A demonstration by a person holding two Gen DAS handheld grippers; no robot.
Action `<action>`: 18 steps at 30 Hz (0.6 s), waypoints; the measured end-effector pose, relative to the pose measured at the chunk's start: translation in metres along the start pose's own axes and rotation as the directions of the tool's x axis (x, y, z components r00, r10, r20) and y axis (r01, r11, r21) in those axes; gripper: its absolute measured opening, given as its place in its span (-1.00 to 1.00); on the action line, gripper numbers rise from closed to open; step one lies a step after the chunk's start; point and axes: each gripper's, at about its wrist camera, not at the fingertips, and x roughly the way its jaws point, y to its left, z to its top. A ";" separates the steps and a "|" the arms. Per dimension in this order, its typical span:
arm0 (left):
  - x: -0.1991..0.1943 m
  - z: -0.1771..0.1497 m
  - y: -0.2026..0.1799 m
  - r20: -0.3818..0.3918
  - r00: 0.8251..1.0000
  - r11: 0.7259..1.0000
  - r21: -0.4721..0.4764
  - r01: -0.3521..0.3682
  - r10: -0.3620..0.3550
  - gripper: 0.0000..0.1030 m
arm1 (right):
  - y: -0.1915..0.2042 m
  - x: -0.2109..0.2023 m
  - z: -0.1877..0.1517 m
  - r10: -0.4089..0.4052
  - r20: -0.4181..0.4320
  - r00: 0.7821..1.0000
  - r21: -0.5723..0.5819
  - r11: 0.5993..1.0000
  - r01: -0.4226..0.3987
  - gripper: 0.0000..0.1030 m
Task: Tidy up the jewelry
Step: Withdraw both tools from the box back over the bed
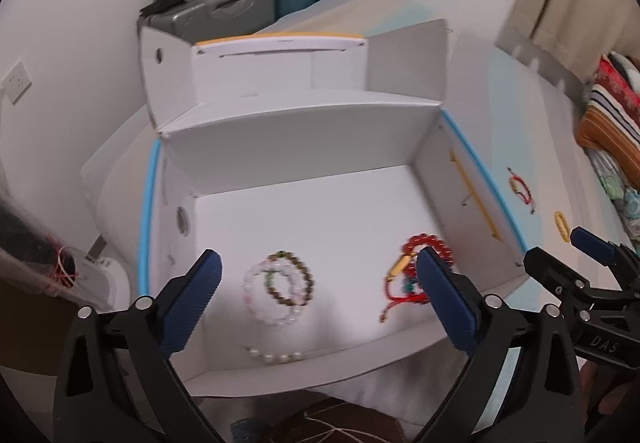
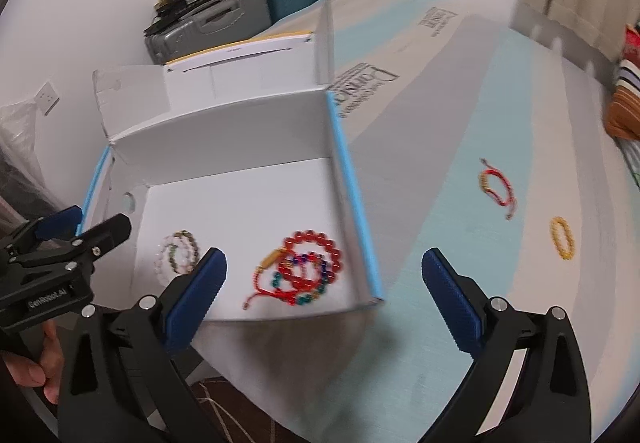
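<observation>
Step in hand, by my reading: between transfers. Several bracelets already lie in the white box (image 1: 304, 131); two remain outside on the bed (image 2: 460, 243), to the right of the box.

Left claw (image 1: 318, 267): fingers spread apart, nothing between them, hovering over the near part of the box floor. Right claw (image 2: 324, 267): fingers spread apart, empty, straddling the box's blue-edged right wall, left finger over the box interior, right finger over the bed.

Box contents:
- pale bead bracelet (image 1: 266, 299) overlapping a brown-and-green bead bracelet (image 1: 298, 277), left of centre.
- white pearl strand (image 1: 276, 356) by the near wall, partly hidden by that wall.
- red bead bracelet (image 2: 316, 251) tangled with a red cord bracelet (image 2: 276, 293) carrying coloured beads and a gold tube; right side, near the blue-edged wall.

Outside the box, on the bed:
- red-and-gold cord bracelet (image 2: 496, 187), well apart from the box.
- yellow bead bracelet (image 2: 563, 238), further right and nearer; close to the cord bracelet, not touching.

Next move, as judged: right claw swings right, descends onto one of the two loose pieces. Both lie flat on soft fabric, so fingertips must pinch low without snagging the sheet. Frames are motion-blurred; fine detail is uncertain.
</observation>
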 end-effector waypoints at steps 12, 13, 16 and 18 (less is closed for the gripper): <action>-0.004 -0.003 -0.074 -0.007 0.995 0.992 0.084 0.097 -0.096 0.89 | -0.078 -0.039 -0.024 -0.105 0.044 0.994 0.105 0.990 0.100 0.86; -0.005 -0.004 -0.082 -0.007 0.994 0.990 0.092 0.108 -0.108 0.89 | -0.084 -0.043 -0.027 -0.111 0.048 0.993 0.114 0.988 0.105 0.86; -0.009 -0.005 -0.104 -0.003 0.991 0.983 0.126 0.130 -0.131 0.89 | -0.103 -0.052 -0.034 -0.130 0.055 0.990 0.139 0.983 0.121 0.86; -0.011 -0.007 -0.120 0.004 0.986 0.976 0.142 0.164 -0.166 0.89 | -0.116 -0.057 -0.038 -0.148 0.057 0.987 0.156 0.978 0.138 0.86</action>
